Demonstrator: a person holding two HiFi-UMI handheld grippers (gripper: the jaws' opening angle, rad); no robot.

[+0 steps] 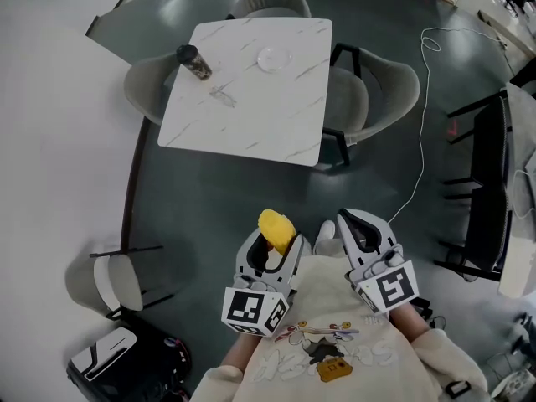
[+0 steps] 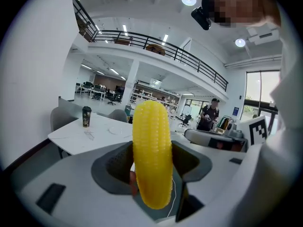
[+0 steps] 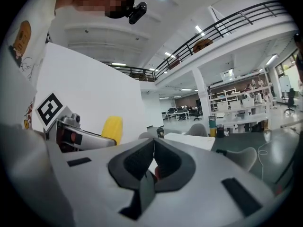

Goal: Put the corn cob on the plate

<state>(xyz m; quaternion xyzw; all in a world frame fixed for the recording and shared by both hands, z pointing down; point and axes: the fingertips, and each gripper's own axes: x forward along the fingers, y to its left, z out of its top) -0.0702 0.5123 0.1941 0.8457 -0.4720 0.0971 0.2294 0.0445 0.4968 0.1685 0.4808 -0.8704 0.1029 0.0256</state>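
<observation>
Cream sweatshirt (image 1: 333, 298), cartoon print (image 1: 322, 354), long sleeves (image 1: 448, 360).

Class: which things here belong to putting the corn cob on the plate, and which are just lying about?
Job in hand:
corn cob
left gripper, jaws shut on it
plate
table

Lying about:
dark cup
chairs
white cable

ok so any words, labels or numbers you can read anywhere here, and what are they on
No text here can be read.
Sweatshirt print: a cartoon and what looks like lettering, too blurred to read.
Dark cup on the marble table: any label is too small to read.
Left cube and right cube: black-and-white square markers, no letters.
</observation>
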